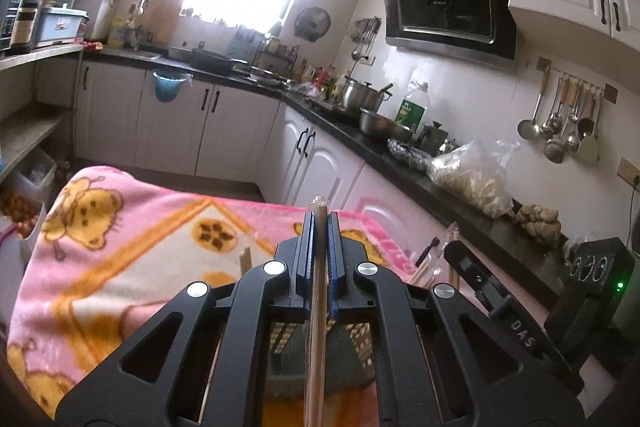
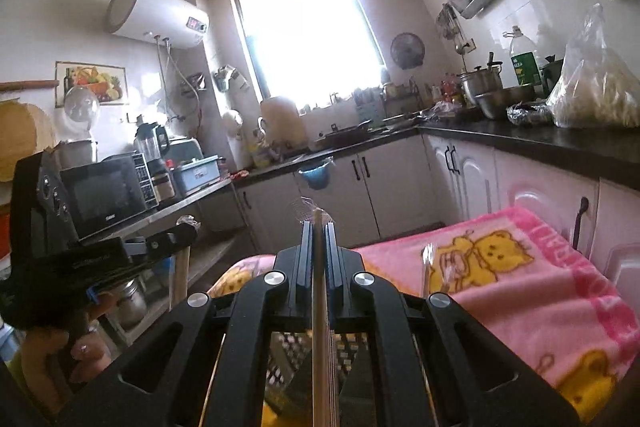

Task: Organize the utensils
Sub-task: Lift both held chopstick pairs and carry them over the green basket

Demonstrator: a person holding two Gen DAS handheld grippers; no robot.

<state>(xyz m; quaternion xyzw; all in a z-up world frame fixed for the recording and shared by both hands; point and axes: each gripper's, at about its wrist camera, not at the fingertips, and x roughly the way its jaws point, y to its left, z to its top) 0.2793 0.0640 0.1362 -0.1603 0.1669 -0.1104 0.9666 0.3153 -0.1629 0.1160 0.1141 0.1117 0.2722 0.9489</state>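
a wrapped pair of chopsticks (image 1: 316,291) is clamped lengthwise in the left gripper (image 1: 320,217), pointing to 12 o'clock. another wrapped pair (image 2: 320,307) is pinched likewise by the right gripper (image 2: 319,225). beyond, a pink blanket (image 1: 132,227) is spread, loose utensils (image 1: 430,259) lying at 2 o'clock.

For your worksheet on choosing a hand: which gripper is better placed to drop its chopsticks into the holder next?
Hard to separate. The left gripper and right gripper each clamp wrapped chopsticks above a perforated holder. Slight edge left: the holder looks more centred beneath it.
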